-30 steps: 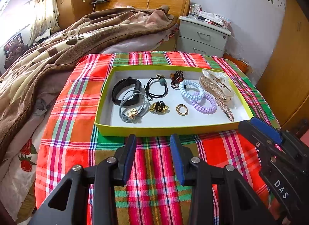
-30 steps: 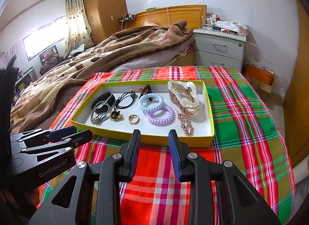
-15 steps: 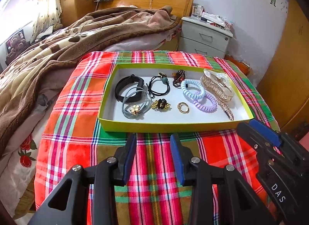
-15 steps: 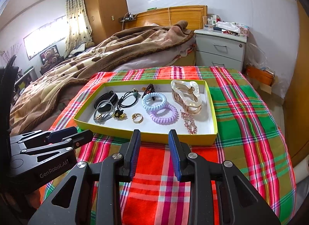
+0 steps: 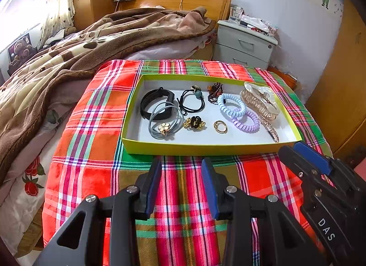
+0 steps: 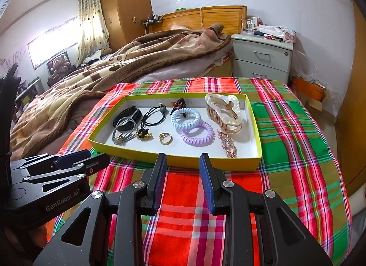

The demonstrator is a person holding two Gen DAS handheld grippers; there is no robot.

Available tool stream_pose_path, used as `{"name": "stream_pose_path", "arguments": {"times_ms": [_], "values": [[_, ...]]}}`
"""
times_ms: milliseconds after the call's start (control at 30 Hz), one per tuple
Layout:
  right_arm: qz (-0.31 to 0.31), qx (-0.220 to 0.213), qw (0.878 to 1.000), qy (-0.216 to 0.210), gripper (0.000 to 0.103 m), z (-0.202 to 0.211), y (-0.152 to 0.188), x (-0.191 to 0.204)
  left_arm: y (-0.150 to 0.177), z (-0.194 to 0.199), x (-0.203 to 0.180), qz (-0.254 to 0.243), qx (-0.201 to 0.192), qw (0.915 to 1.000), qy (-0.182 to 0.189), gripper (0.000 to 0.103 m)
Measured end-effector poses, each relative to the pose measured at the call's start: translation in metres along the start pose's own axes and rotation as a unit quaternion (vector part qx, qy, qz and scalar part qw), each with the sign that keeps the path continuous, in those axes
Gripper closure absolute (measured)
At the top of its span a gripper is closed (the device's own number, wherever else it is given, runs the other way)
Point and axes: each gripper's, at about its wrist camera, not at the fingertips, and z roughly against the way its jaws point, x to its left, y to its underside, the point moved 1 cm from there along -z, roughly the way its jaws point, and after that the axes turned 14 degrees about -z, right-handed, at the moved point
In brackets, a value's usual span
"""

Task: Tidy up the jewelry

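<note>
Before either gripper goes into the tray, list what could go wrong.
1. The grey hair tie lies over the black band; lifting one may drag the other.
2. The blue coil tie and purple coil tie overlap, so they may come up together.
3. The gold ring is small and flat on the tray floor; wide fingers could push it aside.

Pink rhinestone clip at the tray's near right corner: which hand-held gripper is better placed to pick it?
Right, probably. The right hand-held gripper, open and empty, sits nearer the pink rhinestone clip. The left hand-held gripper faces the tray's middle, farther off.
</note>
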Motion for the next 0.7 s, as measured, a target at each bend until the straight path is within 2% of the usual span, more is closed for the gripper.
{"name": "stream_pose_path", "arguments": {"times_ms": [700], "values": [[-0.002,0.000,1.000,0.000,0.073,-0.0011,-0.0008,-0.0012,0.0009,-0.0018,-0.0010,-0.002,0.006,1.0000,-0.007,0.065]]}}
